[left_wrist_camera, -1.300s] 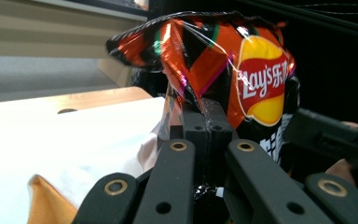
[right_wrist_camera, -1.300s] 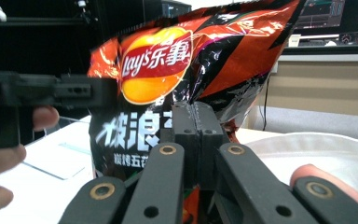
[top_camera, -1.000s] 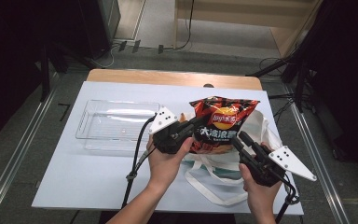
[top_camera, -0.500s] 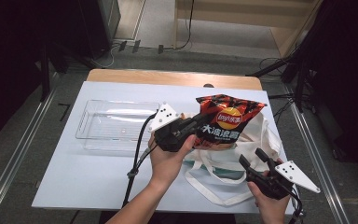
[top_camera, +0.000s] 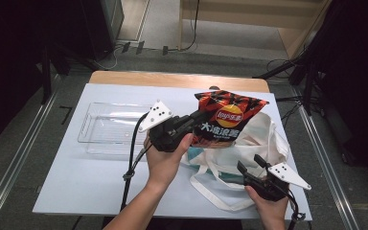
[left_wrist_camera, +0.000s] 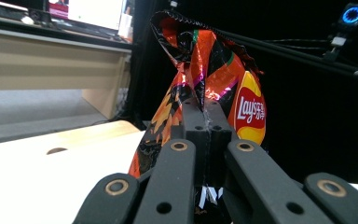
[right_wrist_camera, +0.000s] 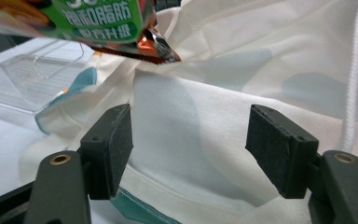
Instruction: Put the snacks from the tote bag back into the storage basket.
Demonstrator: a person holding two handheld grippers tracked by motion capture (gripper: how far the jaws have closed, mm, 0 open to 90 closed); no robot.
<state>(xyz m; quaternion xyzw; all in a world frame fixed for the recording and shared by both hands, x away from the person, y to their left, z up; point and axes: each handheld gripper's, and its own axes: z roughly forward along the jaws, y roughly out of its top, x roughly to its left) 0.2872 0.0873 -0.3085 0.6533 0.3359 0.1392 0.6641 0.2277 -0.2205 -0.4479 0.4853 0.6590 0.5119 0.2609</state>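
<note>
A white mat point(top_camera: 76, 187) lies on the table point(top_camera: 139, 77) and covers most of it. A clear plastic tray point(top_camera: 106, 129) sits on the left part of the mat. A cloth tote bag point(top_camera: 263, 139) lies on the right part, just beside the tray. A Lay's chip bag point(top_camera: 227, 117) is up over the tote bag, on its back left side. The left gripper point(top_camera: 197, 119) is at the left edge of the chip bag, between the tray and the tote bag. The right gripper point(top_camera: 250, 165) is in front of the tote bag, low over its near edge. Its 2 straps point(top_camera: 211, 184) lie on the mat in front of the bag, left of the right gripper.
</note>
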